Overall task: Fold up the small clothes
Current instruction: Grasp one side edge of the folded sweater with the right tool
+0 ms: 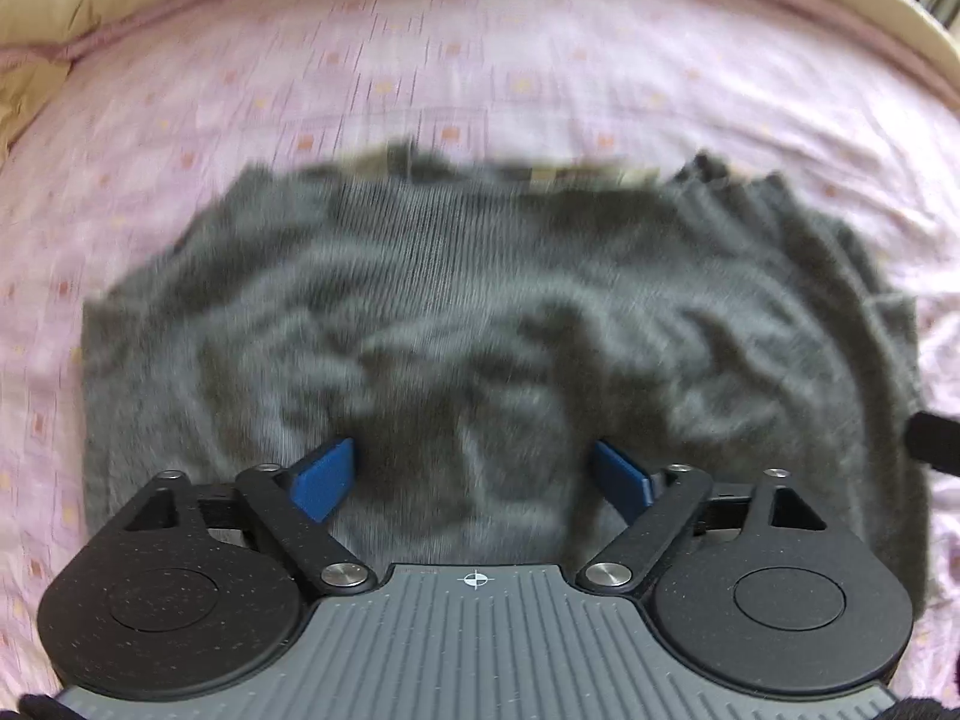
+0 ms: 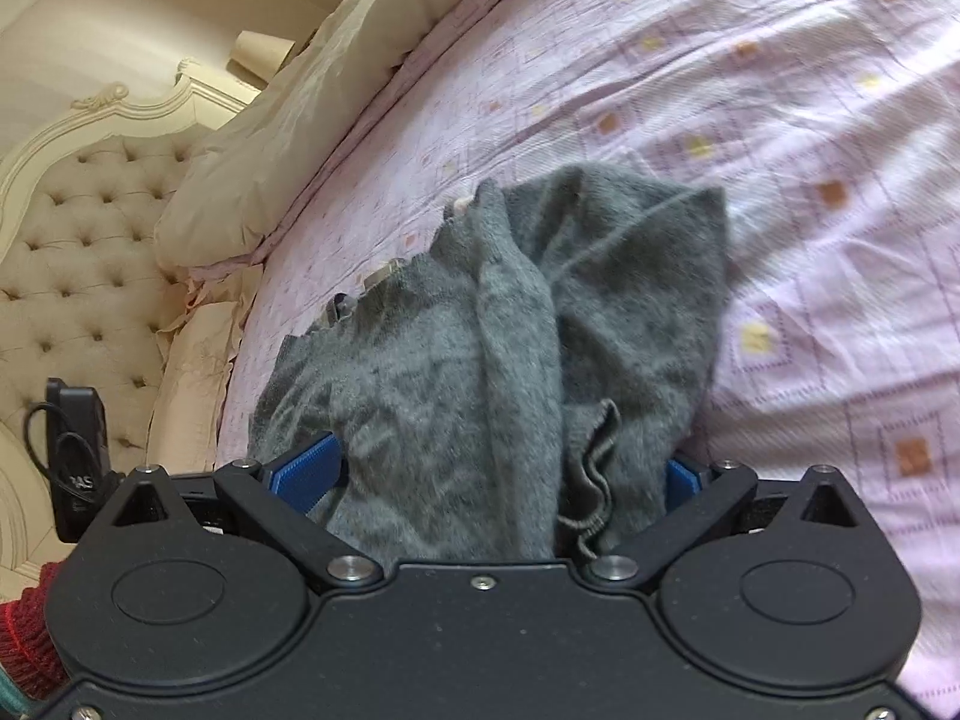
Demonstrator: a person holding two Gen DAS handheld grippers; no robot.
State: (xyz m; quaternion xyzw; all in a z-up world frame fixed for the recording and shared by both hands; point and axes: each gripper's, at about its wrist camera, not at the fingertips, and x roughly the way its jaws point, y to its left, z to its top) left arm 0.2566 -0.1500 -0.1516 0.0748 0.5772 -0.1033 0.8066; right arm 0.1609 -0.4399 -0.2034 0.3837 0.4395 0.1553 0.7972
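A small grey knit garment (image 1: 480, 300) lies rumpled on the pink patterned bedsheet (image 1: 420, 60); this view is motion-blurred. My left gripper (image 1: 474, 474) hovers over the garment's near part, open, its blue pads (image 1: 324, 477) wide apart with cloth below them. In the right wrist view the same grey garment (image 2: 456, 360) is bunched in folds, with a ribbed cuff (image 2: 591, 480) near the right finger. My right gripper (image 2: 495, 474) is open, its blue pads (image 2: 306, 471) spread on either side of the bunched cloth. I cannot tell whether the pads touch the cloth.
A cream pillow (image 2: 312, 108) lies along the sheet's far edge, with a tufted cream headboard (image 2: 78, 252) behind it. A black device with a cable (image 2: 75, 450) sits at the left. A red knit sleeve (image 2: 24, 636) shows at the lower left. A dark object (image 1: 933, 441) enters at the right edge.
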